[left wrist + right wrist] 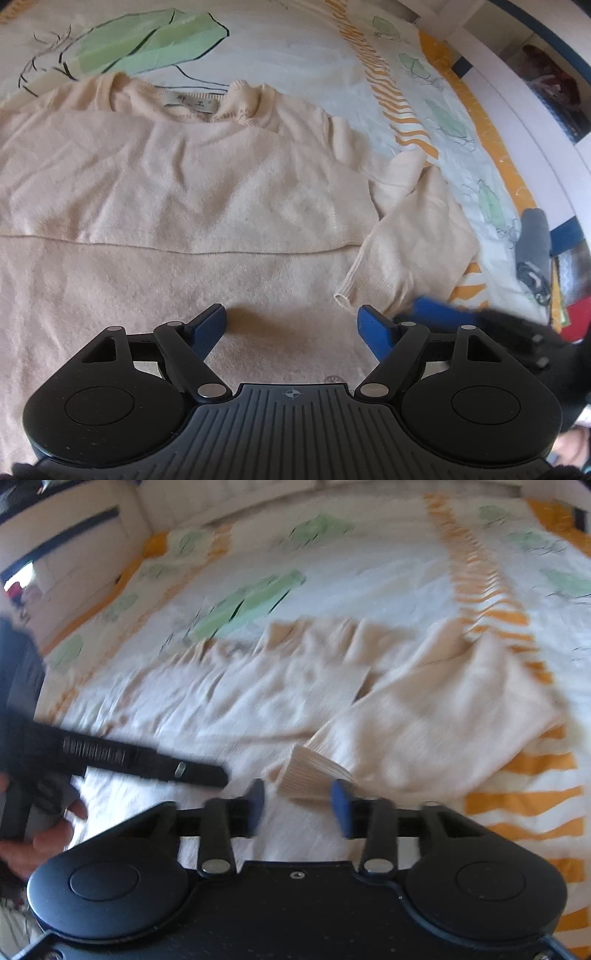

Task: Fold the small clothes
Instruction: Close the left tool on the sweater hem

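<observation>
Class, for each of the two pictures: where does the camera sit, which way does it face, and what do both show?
Left wrist: on the left gripper, facing the collar of the beige sweater lying on the bedspread; its blue fingers show.
Right wrist: on the right gripper, facing the ribbed sleeve cuff; the person's left hand shows.
Shared: sweater, bedspread, folded sleeve.

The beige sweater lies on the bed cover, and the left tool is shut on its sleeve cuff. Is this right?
Not quite. The beige sweater lies on the bed cover, but the left tool is open and holds nothing, as the left wrist view shows.
</observation>
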### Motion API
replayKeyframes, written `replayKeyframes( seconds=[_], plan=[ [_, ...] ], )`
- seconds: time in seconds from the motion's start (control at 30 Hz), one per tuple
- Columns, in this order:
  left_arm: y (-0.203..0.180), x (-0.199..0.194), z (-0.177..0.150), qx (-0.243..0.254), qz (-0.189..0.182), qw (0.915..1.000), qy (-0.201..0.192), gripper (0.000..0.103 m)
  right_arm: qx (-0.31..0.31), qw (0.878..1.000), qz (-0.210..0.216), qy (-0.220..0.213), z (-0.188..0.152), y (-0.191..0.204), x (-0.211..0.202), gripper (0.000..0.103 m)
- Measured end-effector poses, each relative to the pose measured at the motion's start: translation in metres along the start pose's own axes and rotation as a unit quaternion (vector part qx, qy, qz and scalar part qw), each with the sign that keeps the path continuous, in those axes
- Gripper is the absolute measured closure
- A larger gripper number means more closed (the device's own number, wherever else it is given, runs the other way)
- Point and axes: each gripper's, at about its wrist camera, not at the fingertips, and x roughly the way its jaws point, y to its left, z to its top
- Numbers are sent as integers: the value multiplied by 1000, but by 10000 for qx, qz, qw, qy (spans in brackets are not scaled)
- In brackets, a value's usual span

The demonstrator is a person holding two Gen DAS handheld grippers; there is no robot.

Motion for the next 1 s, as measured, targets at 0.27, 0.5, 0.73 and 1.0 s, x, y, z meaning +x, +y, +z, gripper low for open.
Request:
replayKeyframes(
  seconds=[0.27,0.5,0.73,1.0],
  plan=[
    [-16,15,0,-235,66,9997,15,26,445,9878,-1029,-1084,18,-31,-30,35],
    [-35,31,4,-195,166,9997,-17,26,523,9875,-956,-1136,22,-32,-27,35],
    [-54,41,3,69,258,9994,-205,37,400,9869,-976,-1219,24,-30,-26,35],
    [-75,19,8,548,367,9965,-516,99,1032,9775,-1238,-1362,25,-53,-30,34]
  ],
)
